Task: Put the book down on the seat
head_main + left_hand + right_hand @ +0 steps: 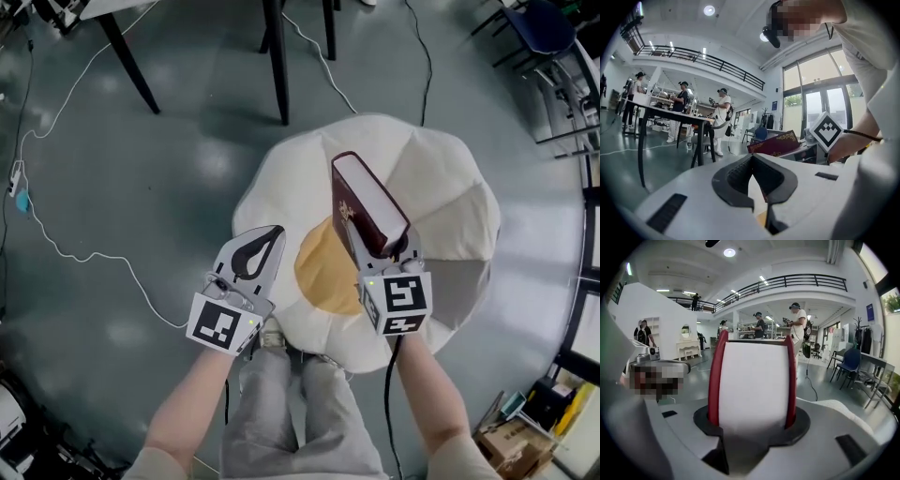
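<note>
While right gripper [382,262] fingers clamp book [367,204] | long axis toward frame top, over seat [441,187] | left gripper [275,234] fingers together, empty.

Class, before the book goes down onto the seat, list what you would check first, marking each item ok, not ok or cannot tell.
1. Right tongs clamp both covers of the book: ok.
2. Book above the white beanbag seat: ok.
3. Book lying flat for set-down: not ok, on edge, spine up.
4. Left tongs shut, empty, apart from book: ok.
5. Height of book over seat: cannot tell.
</note>
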Available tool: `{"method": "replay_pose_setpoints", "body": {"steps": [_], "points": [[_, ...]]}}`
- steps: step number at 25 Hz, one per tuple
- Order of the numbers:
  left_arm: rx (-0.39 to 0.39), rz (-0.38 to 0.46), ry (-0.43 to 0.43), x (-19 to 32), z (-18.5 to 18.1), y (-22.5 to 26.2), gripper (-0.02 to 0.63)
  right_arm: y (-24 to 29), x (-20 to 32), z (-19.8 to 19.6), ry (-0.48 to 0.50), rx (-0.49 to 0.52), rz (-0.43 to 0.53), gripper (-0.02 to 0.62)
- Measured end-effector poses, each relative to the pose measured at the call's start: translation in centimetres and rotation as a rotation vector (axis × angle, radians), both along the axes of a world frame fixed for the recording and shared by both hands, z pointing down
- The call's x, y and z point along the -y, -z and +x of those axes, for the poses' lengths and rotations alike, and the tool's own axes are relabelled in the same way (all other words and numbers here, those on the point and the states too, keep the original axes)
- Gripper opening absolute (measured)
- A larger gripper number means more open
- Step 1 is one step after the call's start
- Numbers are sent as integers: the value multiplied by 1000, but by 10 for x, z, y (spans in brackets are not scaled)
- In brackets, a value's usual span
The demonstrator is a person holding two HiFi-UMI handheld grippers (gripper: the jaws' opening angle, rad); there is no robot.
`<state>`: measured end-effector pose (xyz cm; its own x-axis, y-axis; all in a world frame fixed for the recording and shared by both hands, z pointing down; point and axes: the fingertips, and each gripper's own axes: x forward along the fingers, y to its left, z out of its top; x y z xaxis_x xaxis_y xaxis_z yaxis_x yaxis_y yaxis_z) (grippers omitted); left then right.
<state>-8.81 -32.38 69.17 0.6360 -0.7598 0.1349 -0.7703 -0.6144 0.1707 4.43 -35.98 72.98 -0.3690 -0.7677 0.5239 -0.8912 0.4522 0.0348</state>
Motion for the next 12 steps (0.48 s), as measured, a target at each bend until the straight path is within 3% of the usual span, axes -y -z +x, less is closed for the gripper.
{"method": "replay_pose_setpoints", "body": {"steps": [4,9,12], "points": [[-5,-10,-6,11,1,-72,3,-74,22,7,-14,-39,-14,216],[26,-41,-22,19,9,-163,3,-158,34,10,17,-70,-35,216],[68,-30,-27,23,13,-198,3,-202,39,11,18,-138,-49,216]]}}
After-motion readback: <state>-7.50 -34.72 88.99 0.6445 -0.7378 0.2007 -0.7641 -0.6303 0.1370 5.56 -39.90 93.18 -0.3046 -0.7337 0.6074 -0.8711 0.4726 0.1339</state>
